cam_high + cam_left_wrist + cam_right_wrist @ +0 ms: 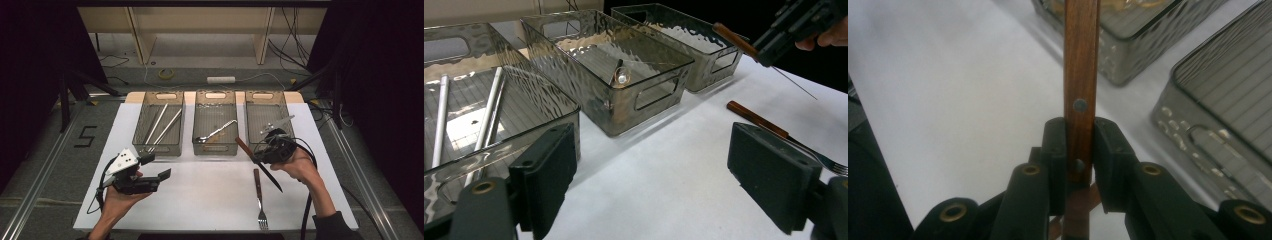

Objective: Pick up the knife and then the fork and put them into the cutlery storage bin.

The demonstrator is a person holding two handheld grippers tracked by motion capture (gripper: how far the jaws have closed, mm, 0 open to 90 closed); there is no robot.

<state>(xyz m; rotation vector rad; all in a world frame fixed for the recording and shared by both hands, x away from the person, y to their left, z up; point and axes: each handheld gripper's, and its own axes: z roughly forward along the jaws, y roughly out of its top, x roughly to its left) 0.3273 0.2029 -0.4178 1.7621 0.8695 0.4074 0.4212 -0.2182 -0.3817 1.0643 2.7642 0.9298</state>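
A knife with a brown wooden handle (pixel 1081 60) is clamped between the pads of my right gripper (pixel 1080 160), which is shut on it. In the high view that gripper (pixel 261 156) hovers above the table in front of the right bin (pixel 266 108). The knife (pixel 271 178) slants with its blade toward the near right. A fork (pixel 259 199) with a wooden handle lies on the white table (pixel 200 195) just below it. My left gripper (pixel 156 167) rests low at the near left, open with nothing between its jaws (pixel 654 185). From there I see the fork handle (pixel 756 119) and the held knife (pixel 733 38).
Three clear bins stand in a row at the back of the table. The left bin (pixel 141 125) holds long metal sticks (pixel 165 127), the middle bin (pixel 200 107) a spoon (pixel 216 133). Cables trail from both grippers. Black curtains flank the table.
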